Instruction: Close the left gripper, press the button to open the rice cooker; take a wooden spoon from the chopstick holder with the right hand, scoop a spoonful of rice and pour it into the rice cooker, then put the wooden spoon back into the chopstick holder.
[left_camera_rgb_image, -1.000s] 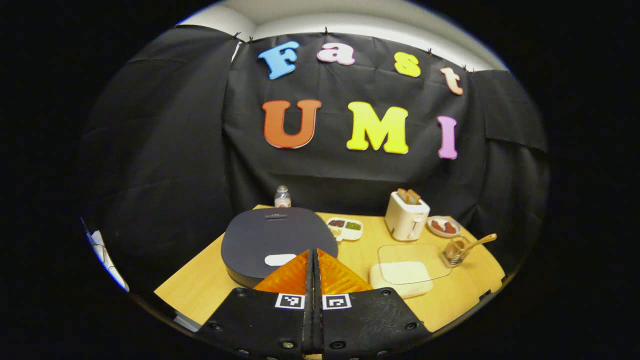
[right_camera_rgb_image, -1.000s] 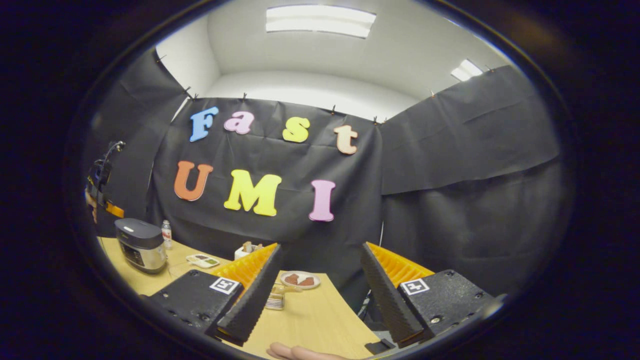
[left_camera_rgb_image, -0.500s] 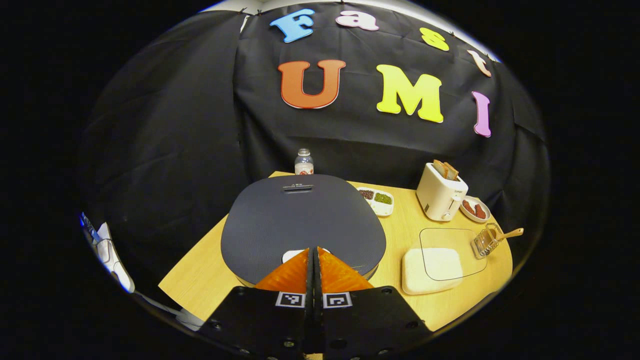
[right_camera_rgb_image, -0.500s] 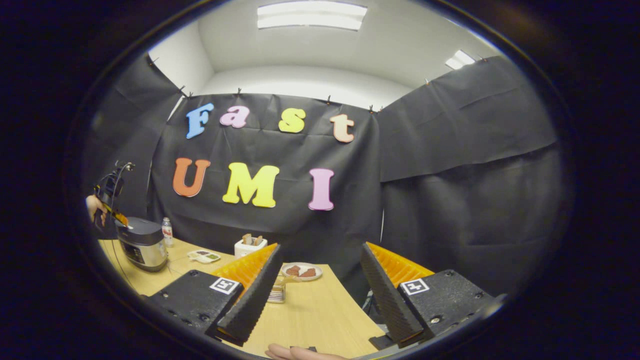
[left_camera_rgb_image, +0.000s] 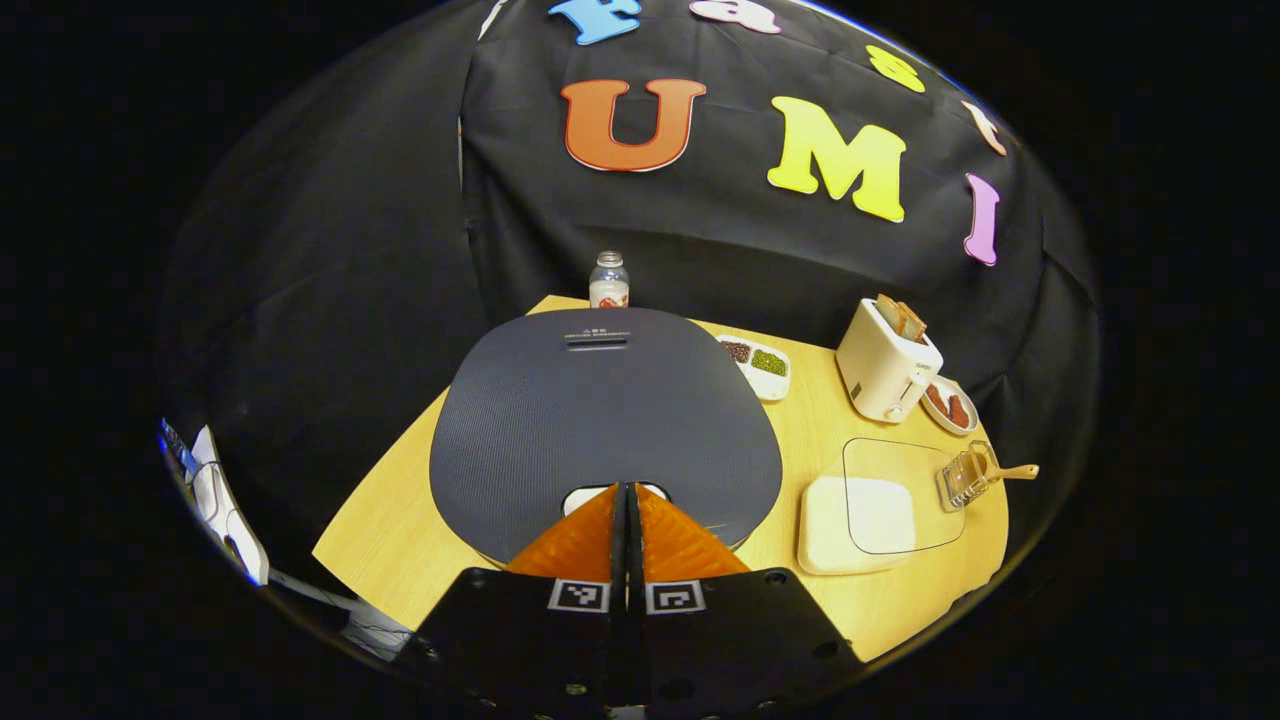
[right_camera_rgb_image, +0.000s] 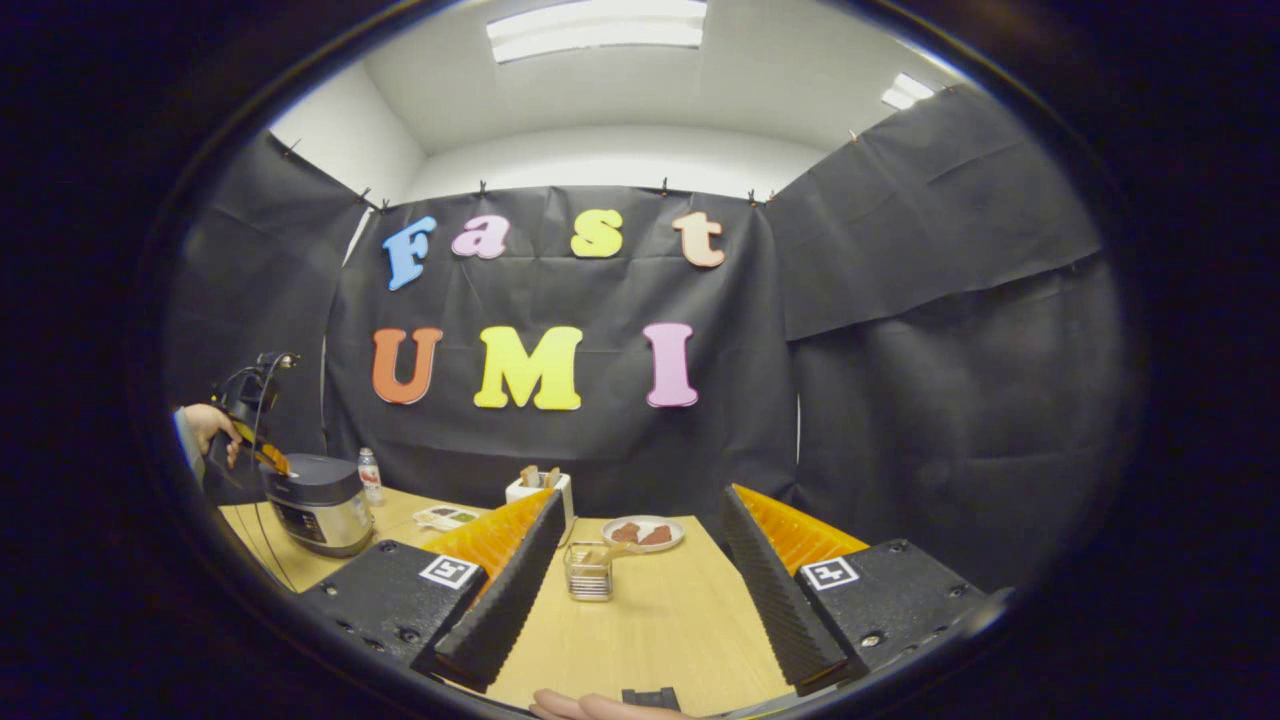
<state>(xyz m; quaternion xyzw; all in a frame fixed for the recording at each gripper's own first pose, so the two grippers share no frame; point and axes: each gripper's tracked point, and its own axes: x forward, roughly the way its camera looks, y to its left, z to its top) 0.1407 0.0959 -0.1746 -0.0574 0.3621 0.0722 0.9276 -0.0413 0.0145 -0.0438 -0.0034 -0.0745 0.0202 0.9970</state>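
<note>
Basically step one: left claw (left_camera_rgb_image: 627, 492) pinched together on rice cooker (left_camera_rgb_image: 605, 420) button (left_camera_rgb_image: 583, 494), lower centre; needs firm downward push. Right claw (right_camera_rgb_image: 640, 545) gaping, idle.

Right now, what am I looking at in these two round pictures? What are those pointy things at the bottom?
Those are the fingers of two hand-held grabbers, each carrying a camera. A person holds one in each hand. In the left gripper view, the left gripper is shut and points at the pale button on the rice cooker lid. In the right gripper view, the right gripper is open, holding nothing, facing the chopstick holder. The wooden spoon sits in that holder, beside a box of rice on the table.
</note>
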